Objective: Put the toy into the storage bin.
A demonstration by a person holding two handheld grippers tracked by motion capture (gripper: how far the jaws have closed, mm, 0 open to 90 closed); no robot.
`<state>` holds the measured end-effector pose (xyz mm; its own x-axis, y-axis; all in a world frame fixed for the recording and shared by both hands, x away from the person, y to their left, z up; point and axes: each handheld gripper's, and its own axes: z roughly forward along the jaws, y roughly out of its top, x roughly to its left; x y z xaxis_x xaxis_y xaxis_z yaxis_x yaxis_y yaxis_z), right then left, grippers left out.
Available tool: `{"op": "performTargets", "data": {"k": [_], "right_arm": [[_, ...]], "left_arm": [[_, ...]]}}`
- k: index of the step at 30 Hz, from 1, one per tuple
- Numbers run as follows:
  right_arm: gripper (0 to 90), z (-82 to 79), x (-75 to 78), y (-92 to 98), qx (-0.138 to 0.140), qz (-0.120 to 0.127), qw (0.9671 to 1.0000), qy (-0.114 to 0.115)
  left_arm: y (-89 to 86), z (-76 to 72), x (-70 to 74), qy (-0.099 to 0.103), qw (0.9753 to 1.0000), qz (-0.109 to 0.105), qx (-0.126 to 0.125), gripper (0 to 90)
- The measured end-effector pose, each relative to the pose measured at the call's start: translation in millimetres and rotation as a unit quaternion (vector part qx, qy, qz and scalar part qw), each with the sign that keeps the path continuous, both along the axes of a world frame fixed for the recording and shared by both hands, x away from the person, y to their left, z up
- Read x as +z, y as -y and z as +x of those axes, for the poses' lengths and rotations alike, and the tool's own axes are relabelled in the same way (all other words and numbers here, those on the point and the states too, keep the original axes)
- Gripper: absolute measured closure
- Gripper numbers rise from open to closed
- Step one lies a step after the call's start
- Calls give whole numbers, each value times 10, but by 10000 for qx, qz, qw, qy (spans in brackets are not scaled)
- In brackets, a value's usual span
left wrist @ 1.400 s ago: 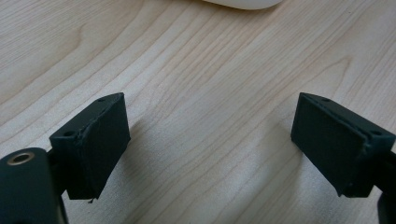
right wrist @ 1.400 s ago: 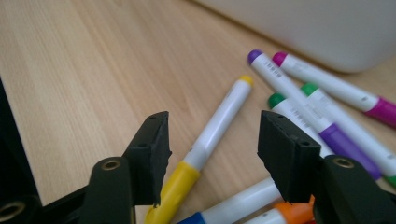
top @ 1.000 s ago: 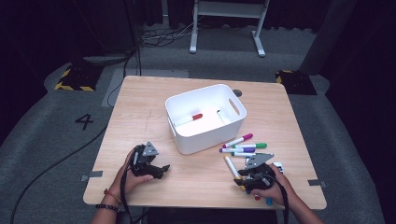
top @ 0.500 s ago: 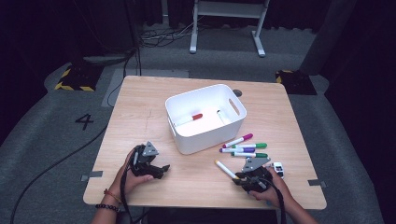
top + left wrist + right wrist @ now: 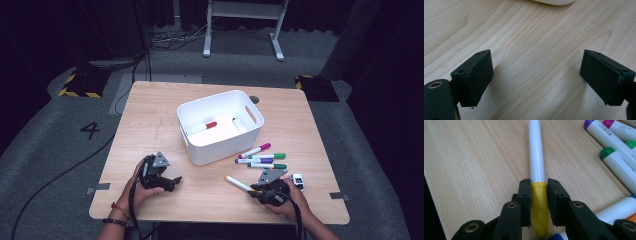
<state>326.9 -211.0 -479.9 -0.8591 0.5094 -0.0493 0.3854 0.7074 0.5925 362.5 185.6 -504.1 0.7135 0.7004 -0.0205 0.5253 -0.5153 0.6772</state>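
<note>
Right gripper [image 5: 539,195]: clenching on the yellow-capped marker [image 5: 537,162]; the jaws are pressing the yellow cap from both sides; the white barrel is pointing straight away from the camera over the wood; in the high view this gripper [image 5: 257,191] is sitting near the front edge of the table [image 5: 150,125], toward the front right corner, with the person's right hand [image 5: 290,202] wrapping it from behind

Yellow-capped marker: in the high view [image 5: 238,183] it is sticking out of the right gripper toward the left and slightly away from the person; whether it is touching the wood or hanging just above it I cannot tell

Left gripper [image 5: 536,75]: released; the jaws are standing wide apart with bare wood grain between them; in the high view [image 5: 172,182] it is resting near the front left part of the table, with the left hand [image 5: 140,187] holding it

White bin [image 5: 220,125]: standing around the middle of the table, a little toward the far edge; a red-capped marker [image 5: 202,128] is lying on its floor

Loose markers: a pink-capped marker [image 5: 254,150], a green-capped marker [image 5: 268,156], a purple-capped marker [image 5: 248,161] and another green-capped one [image 5: 267,166] are lying together just beside the bin's right front corner, between the bin and the right gripper

Small white object [image 5: 297,180]: lying just beside the right hand, toward the right edge; too small to identify
</note>
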Motion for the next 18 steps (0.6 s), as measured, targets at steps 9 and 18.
{"op": "performTargets", "data": {"k": [9,18], "right_arm": [[734,30,182,125,-126,241,9994,222],[735,71,436,304,-320,516,9970,471]], "left_arm": [[0,0,0,0,10000,2,0,117],[0,0,0,1,10000,1,0,117]]}}
